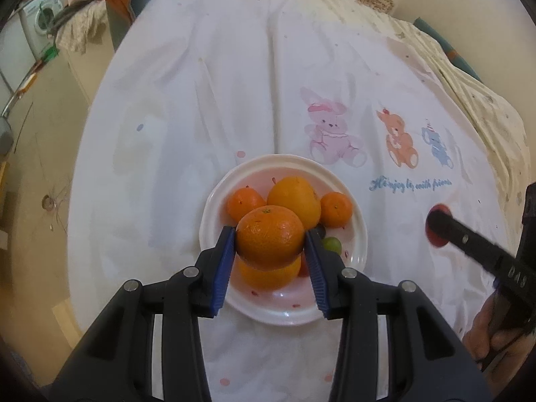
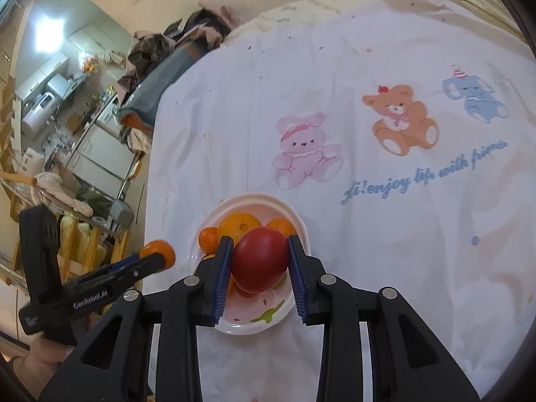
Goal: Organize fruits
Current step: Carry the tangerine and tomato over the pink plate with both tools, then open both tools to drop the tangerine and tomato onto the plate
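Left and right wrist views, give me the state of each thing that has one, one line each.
left gripper: shut on the orange, held above the bowl.
orange: clamped between the blue pads.
right gripper: shut on the tomato.
tomato: gripped, off the cloth.
bowl: upright on the cloth, holding several fruits.
green grape: lying in the bowl.

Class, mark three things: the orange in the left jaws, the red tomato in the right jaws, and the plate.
orange [image 1: 269, 232], left wrist view, middle of its peel
red tomato [image 2: 260, 261], right wrist view, middle of its skin
plate [image 1: 284, 316], left wrist view, bare near rim
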The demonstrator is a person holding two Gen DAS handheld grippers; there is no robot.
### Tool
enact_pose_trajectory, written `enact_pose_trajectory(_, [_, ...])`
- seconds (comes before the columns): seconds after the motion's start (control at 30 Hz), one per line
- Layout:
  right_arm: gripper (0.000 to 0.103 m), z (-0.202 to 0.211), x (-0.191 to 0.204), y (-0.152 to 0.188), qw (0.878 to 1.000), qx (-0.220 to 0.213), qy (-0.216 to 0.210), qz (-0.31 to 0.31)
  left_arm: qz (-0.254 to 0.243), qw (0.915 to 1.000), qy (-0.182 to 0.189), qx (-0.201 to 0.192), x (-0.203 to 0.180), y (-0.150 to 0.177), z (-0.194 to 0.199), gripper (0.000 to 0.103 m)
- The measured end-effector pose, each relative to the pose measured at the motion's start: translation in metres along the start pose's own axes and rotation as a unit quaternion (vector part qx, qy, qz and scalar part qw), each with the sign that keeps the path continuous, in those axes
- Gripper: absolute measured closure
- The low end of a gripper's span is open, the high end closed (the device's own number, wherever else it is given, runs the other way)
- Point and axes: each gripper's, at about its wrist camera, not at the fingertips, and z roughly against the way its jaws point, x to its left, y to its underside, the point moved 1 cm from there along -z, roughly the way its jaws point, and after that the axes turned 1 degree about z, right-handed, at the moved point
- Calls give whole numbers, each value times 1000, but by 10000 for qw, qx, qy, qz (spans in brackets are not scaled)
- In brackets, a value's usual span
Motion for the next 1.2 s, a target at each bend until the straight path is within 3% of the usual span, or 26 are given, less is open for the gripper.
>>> enact_pose_trajectory(0.17, [68, -33, 2, -3, 9984, 356, -401, -173, -50, 9998, -131, 109, 4, -8, -21, 65])
enact_pose_trajectory(0.43, [67, -85, 13, 8, 9946, 929, -459, -47, 506, 9977, -39, 456, 32, -7, -39, 65])
enact_pose_trajectory(0.87, [66, -108, 16, 15, 9917, 1188, -476, -95, 838, 9939, 22, 721, 47, -2, -51, 64])
enact_pose_trajectory(0.93, [52, -108, 16, 15, 9917, 1203, -440, -102, 841, 9925, -26, 889, 45, -2, -56, 63])
enact_pose_trajectory(0.97, [36, -106, 16, 14, 9921, 1156, -464, -134, 802, 9921, -110, 957, 44, -2, -57, 61])
enact_pose_trajectory(1.0, [31, -103, 15, 13, 9928, 1081, -492, -164, 702, 9926, -224, 966, 42, -2, -57, 56])
enact_pose_trajectory(1.07, [31, -101, 14, 11, 9934, 1016, -504, -192, 583, 9945, -226, 840, 38, -1, -53, 29])
enact_pose_trajectory(1.13, [31, -96, 12, 8, 9940, 952, -480, -228, 528, 9958, -186, 724, 36, -2, -48, 22])
enact_pose_trajectory(1.2, [31, -92, 9, 7, 9946, 878, -470, -277, 480, 9966, -231, 632, 36, -2, -44, 22])
